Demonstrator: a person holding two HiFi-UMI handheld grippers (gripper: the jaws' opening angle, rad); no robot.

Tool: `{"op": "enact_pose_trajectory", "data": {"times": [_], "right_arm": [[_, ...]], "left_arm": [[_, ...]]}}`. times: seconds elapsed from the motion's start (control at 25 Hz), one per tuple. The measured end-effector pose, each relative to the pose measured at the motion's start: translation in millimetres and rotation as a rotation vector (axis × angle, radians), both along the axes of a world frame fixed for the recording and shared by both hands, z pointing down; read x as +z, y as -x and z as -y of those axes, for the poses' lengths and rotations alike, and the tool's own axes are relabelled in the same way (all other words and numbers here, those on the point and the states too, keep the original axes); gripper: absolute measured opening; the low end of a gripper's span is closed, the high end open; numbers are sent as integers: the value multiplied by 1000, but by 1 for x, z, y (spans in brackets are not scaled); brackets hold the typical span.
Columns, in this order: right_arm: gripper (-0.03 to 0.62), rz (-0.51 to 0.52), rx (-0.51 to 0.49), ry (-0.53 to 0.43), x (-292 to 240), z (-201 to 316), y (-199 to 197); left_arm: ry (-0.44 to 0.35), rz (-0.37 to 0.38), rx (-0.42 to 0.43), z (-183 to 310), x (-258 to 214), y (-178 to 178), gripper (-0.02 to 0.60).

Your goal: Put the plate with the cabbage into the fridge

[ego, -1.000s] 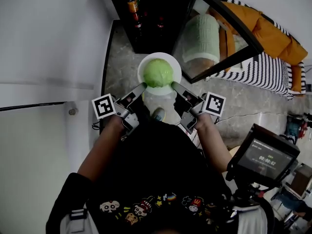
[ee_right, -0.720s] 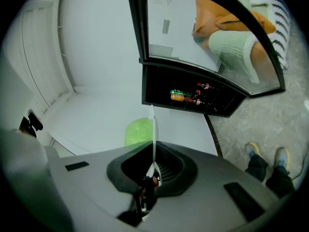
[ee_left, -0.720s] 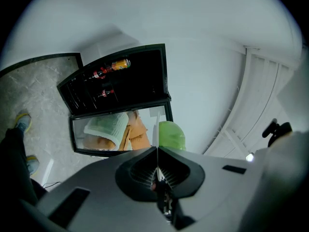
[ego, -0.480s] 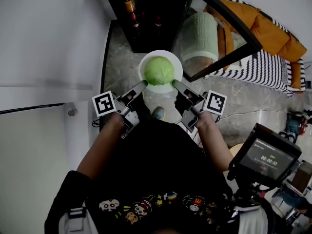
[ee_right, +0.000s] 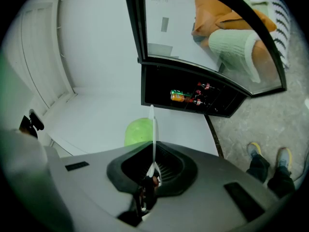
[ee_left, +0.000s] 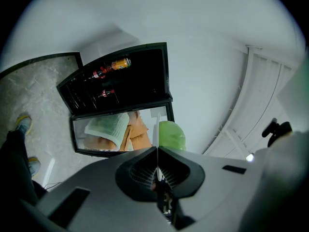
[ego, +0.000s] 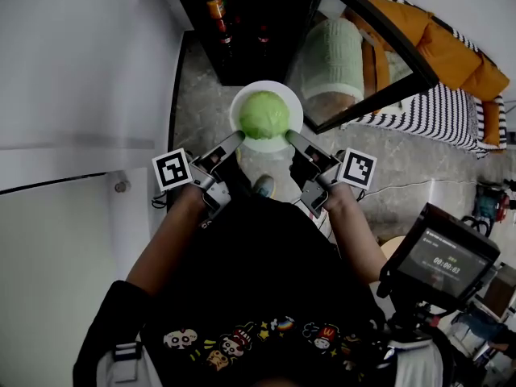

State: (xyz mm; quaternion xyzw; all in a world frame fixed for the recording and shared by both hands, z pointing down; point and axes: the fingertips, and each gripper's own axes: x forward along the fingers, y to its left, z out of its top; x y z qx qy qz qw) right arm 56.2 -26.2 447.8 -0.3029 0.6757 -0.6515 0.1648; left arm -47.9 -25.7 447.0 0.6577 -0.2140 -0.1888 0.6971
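A white plate (ego: 239, 106) carries a green cabbage (ego: 264, 114) in the head view, held out in front of the open dark fridge (ego: 250, 22). My left gripper (ego: 235, 140) is shut on the plate's left rim and my right gripper (ego: 291, 138) is shut on its right rim. In the left gripper view the plate's thin edge (ee_left: 155, 135) runs between the jaws with the cabbage (ee_left: 171, 135) beyond. The right gripper view shows the plate rim (ee_right: 152, 129) edge-on and the cabbage (ee_right: 137, 131) behind it.
The fridge's glass door (ego: 371, 47) stands open to the right. Bottles and a can (ego: 216, 6) lie on the fridge shelves. A white wall (ego: 81, 71) flanks the left. A shoe (ego: 261, 187) shows on the grey stone floor (ego: 403, 168).
Both grippers have carried the plate with the cabbage slightly forward toward the open fridge. Their hold on the rims has not changed.
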Motion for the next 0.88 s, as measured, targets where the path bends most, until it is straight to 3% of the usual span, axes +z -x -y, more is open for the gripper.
{"op": "enact_pose_trajectory", "data": {"times": [0.88], "right_arm": [[20, 3, 14, 2, -2, 1, 0]], "left_arm": [[5, 6, 5, 2, -3, 0, 9]]}}
